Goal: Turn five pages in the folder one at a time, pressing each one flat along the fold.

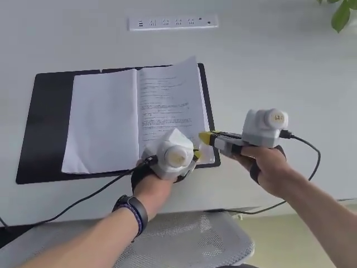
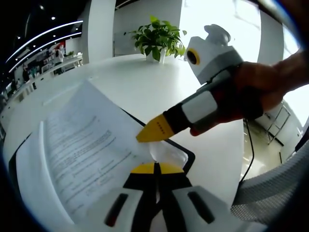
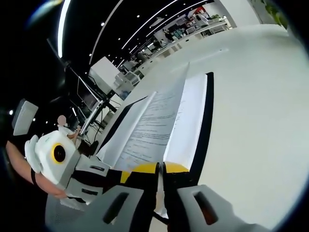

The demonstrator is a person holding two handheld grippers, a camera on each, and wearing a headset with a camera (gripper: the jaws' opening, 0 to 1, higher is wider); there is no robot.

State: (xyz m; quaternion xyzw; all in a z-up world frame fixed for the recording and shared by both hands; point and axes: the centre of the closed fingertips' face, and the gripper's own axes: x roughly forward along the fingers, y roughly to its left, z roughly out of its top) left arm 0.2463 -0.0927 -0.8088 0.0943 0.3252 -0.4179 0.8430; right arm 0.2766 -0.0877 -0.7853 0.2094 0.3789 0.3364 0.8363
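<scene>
Folder [image 1: 47,123] lying open on white table [image 1: 268,67], black cover showing around white sheets. Printed page [image 1: 167,100] right of fold, carrying lines of text too small for reading; blank sheet [image 1: 103,120] lying left of fold. Folder's near right corner being hidden behind both tongs in head view. Left tongs [image 2: 155,166] being held clenched at printed page's lower right corner; not telling whether pinching paper. Right tongs [image 3: 159,166] likewise clenched, yellow tips pointing at same corner, just beside left tongs.

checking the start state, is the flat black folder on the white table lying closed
No, the flat black folder lies open, with white printed pages spread across it.
</scene>
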